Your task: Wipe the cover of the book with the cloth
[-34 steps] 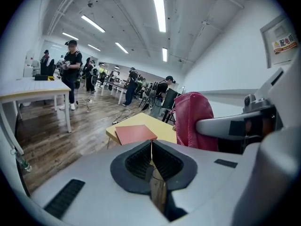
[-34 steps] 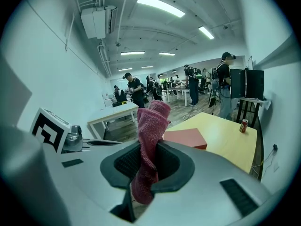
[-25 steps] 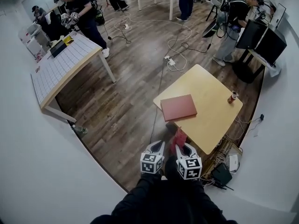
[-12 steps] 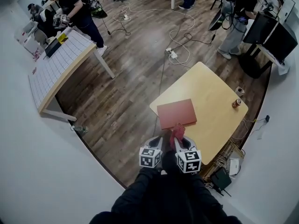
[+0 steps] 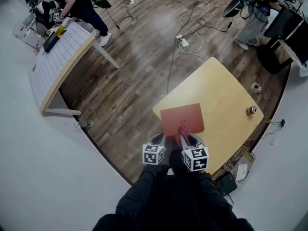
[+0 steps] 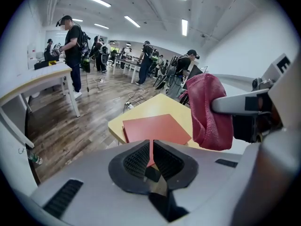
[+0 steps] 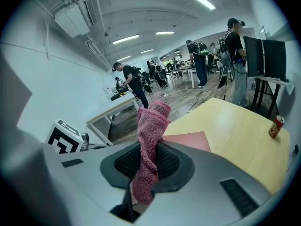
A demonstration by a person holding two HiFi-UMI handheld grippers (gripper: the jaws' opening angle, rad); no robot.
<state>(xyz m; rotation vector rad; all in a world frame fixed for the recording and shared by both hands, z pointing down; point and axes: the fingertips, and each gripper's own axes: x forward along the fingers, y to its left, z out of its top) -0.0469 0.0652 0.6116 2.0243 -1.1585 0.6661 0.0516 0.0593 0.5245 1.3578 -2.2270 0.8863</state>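
The left gripper (image 6: 151, 155) has its jaws closed together, with only a thin slit between the ribbed pads, and holds nothing. The right gripper (image 7: 148, 163) is clamped on the pink cloth (image 7: 151, 121). The cloth stands up out of the jaws in a folded bundle, and a short tail hangs below the pads. In the head view the left gripper (image 5: 159, 139) and right gripper (image 5: 188, 139) sit side by side just off the near edge of the table (image 5: 226, 95). There the cloth (image 5: 183, 128) overlaps the near edge of the book (image 5: 182, 117); whether cloth and cover touch cannot be determined. The left gripper view shows the cloth (image 6: 211, 109) to the right of that gripper, beyond its closed jaws. The book (image 6: 157, 127) is red, closed and lying flat. It is positioned at the near left corner of the yellow table, close to both edges that meet there. A drink can (image 5: 251, 110) stands upright near the table's right corner, well apart from the book, and also appears in the right gripper view (image 7: 276, 125). Beyond the table, cables (image 5: 192, 20) lie across the wooden floor (image 5: 134, 81). A second table (image 5: 57, 66) with a white gridded top stands at the far left, with a person (image 5: 79, 6) beside it.
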